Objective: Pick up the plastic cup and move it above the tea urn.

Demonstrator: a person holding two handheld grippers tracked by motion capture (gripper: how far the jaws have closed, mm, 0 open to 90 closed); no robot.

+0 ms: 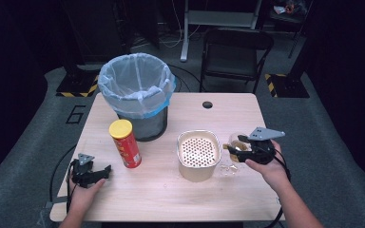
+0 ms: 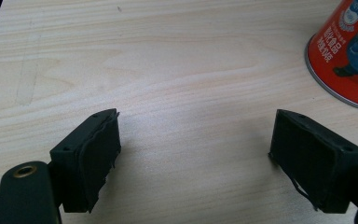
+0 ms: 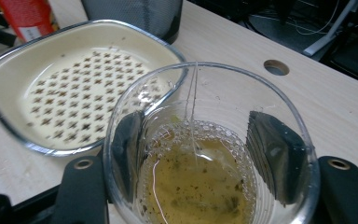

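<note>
Right tool [image 1: 241, 147], held at the right side of the pale wooden bench [image 1: 166, 194]: its two black jaws are pinched on opposite walls of a clear drinking glass [image 3: 209, 154], seen through the glass in the right gripper view. The glass stands roughly upright, mouth up, just beside the right edge of the strainer dish. It holds a shallow pool of cloudy amber liquid [image 3: 193, 184] with bubbles and dark flecks. A side grip leaves the mouth free, which suits tipping the contents out.

Cream square dish with a metal rim and a perforated floor [image 1: 198, 153], at the middle of the bench: judged to be the receiver, since the holes would let liquid pass and hold back the flecks. In the right gripper view the dish [image 3: 77, 88] lies directly beyond the glass rim, so only a short tilt seems needed.

Left tool [image 2: 196, 154], resting low near the front left corner of the bench: jaws spread wide with bare wood between them, holding nothing, apparently parked clear of the pour.

Red cylindrical snack can with a yellow lid [image 1: 125, 143] and a dark mesh waste bin lined with a pale blue bag [image 1: 137, 92] stand untouched, left of the dish and behind it.
</note>
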